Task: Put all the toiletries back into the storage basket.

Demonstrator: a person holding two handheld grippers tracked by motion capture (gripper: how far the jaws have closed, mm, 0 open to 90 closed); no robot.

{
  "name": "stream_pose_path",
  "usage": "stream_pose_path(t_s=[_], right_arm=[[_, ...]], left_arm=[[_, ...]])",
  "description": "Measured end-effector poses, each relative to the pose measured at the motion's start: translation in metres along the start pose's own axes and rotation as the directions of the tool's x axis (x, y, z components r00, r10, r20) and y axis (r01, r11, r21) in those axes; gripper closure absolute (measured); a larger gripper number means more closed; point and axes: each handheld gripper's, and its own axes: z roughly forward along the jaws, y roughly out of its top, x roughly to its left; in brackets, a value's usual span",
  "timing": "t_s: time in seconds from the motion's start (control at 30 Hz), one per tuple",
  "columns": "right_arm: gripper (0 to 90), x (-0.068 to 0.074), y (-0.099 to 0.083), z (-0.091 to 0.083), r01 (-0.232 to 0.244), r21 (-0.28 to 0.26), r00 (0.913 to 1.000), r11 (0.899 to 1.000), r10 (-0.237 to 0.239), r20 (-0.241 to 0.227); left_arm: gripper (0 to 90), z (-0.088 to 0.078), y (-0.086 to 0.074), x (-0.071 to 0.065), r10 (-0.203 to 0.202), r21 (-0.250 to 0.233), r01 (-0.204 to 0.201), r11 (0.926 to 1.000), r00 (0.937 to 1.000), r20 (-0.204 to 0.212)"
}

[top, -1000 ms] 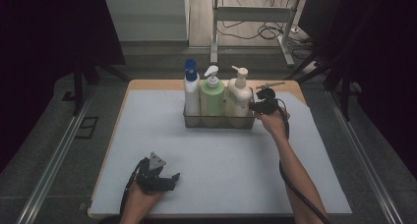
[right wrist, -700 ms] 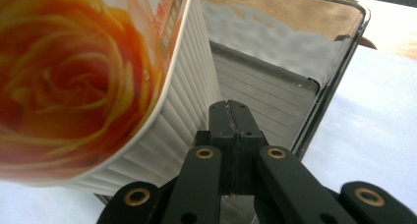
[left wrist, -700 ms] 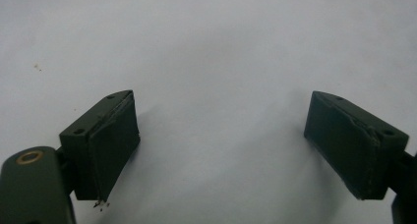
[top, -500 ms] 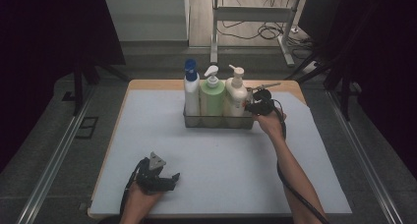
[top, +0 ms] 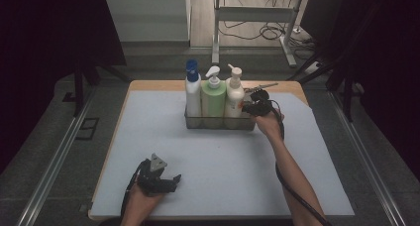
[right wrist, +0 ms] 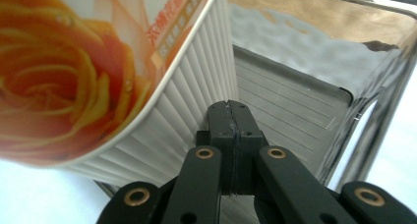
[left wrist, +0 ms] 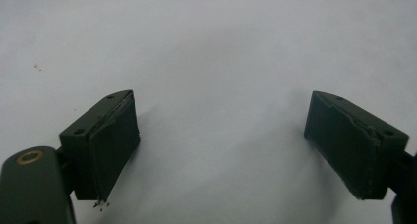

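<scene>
A wire metal basket [top: 220,123] at the back of the white mat holds three pump bottles: a white one with a blue cap [top: 192,93], a green one [top: 213,99] and a cream one [top: 234,96]. My right gripper [top: 251,107] is at the basket's right end, shut with nothing between its jaws. In the right gripper view its closed tips [right wrist: 231,111] reach into the basket [right wrist: 305,32], right beside the ribbed side of the cream bottle with a rose label [right wrist: 98,62]. My left gripper [top: 171,178] rests at the mat's front left, open [left wrist: 221,130] over bare mat.
The white mat [top: 223,161] covers a wooden table [top: 153,85]. Metal rails run along both sides of the table. Beyond the far edge stand a desk frame [top: 257,13] and cables on the floor.
My right gripper has edged left, closer to the basket's right end and the cream bottle. The left gripper has stayed put.
</scene>
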Motion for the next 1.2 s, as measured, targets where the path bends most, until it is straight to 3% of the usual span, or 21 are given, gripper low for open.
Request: stream_pose_path(t_s=[0.27, 1.2], right_arm=[[89.9, 0.005, 0.001, -0.004, 0.005, 0.007, 0.9999, 1.000, -0.005, 0.016], [89.9, 0.017, -0.008, -0.016, 0.038, 0.026, 0.9993, 0.999, -0.038, 0.004]], left_arm=[[12.9, 0.000, 0.000, 0.000, 0.001, 0.001, -0.001, 1.0000, 1.0000, -0.001], [12.9, 0.000, 0.000, 0.000, 0.000, 0.001, 0.000, 1.0000, 1.0000, 0.001]])
